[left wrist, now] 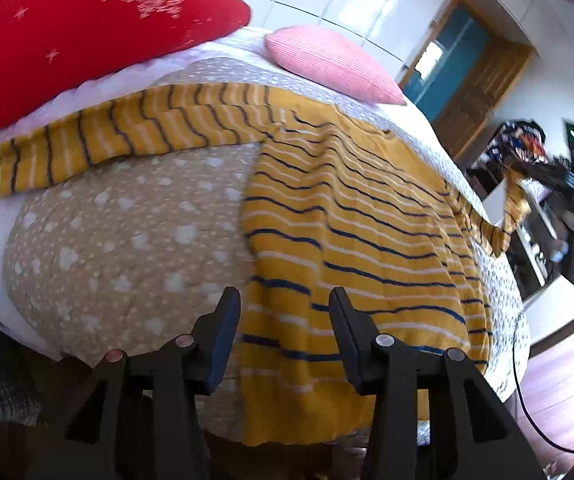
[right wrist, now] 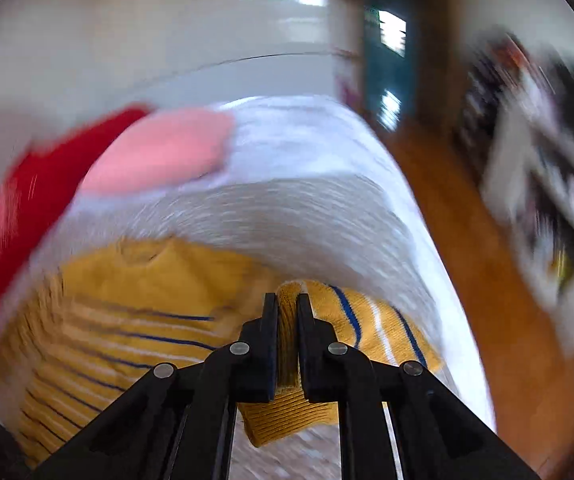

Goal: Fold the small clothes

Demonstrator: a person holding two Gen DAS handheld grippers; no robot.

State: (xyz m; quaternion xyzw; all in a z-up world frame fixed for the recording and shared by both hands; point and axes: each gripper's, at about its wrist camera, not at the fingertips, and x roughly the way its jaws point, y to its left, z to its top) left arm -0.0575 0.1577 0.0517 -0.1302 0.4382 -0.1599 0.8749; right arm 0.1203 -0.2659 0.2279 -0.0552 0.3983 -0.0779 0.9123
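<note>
Yellow striped sweater (left wrist: 351,216) lies spread on the bed (left wrist: 119,232), one sleeve toward the red pillow (left wrist: 87,28), pink pillow (left wrist: 327,60) beyond. Left gripper (left wrist: 283,308) hovers part-open, empty, over the hem. Only the right wrist view shows the right gripper (right wrist: 286,308) clamped on the sweater's cuff (right wrist: 287,360) near the bed's right edge.

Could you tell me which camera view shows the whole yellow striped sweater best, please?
The left wrist view: the yellow striped sweater lies spread across the bed, both sleeves visible. The right wrist view is blurred, showing mainly the cuff pinched in the right gripper.
</note>
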